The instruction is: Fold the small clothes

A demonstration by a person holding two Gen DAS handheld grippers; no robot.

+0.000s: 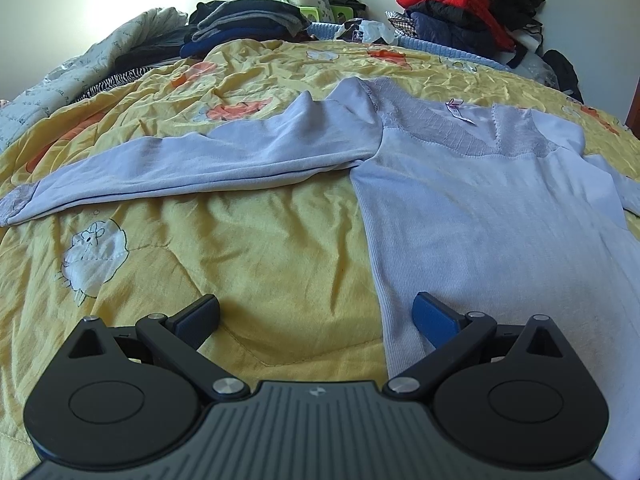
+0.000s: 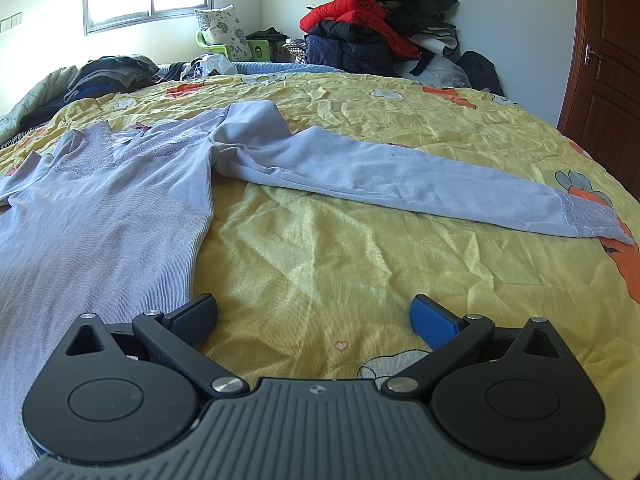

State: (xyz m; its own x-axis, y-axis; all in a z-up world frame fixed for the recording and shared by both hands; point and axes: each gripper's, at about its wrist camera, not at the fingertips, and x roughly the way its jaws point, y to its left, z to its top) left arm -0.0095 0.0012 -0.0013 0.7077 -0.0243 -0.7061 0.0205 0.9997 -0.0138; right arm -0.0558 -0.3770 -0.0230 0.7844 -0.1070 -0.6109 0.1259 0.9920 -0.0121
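A pale lavender long-sleeved top point(image 1: 480, 216) lies flat on a yellow quilt point(image 1: 248, 248), neckline with lace trim far from me, both sleeves spread out sideways. In the left wrist view its left sleeve point(image 1: 192, 168) stretches left. My left gripper point(image 1: 316, 316) is open and empty, over the top's left side edge near the hem. In the right wrist view the top's body point(image 2: 104, 216) is at left and the right sleeve point(image 2: 400, 176) stretches right to a lace cuff. My right gripper point(image 2: 314, 314) is open and empty, over the quilt point(image 2: 320, 264) just right of the top's side edge.
Folded dark clothes point(image 1: 244, 20) and a grey quilted blanket point(image 1: 80, 68) lie at the far left of the bed. A heap of red and dark jackets point(image 2: 360, 36) stands at the far right corner. A brown door point(image 2: 604, 76) is at right.
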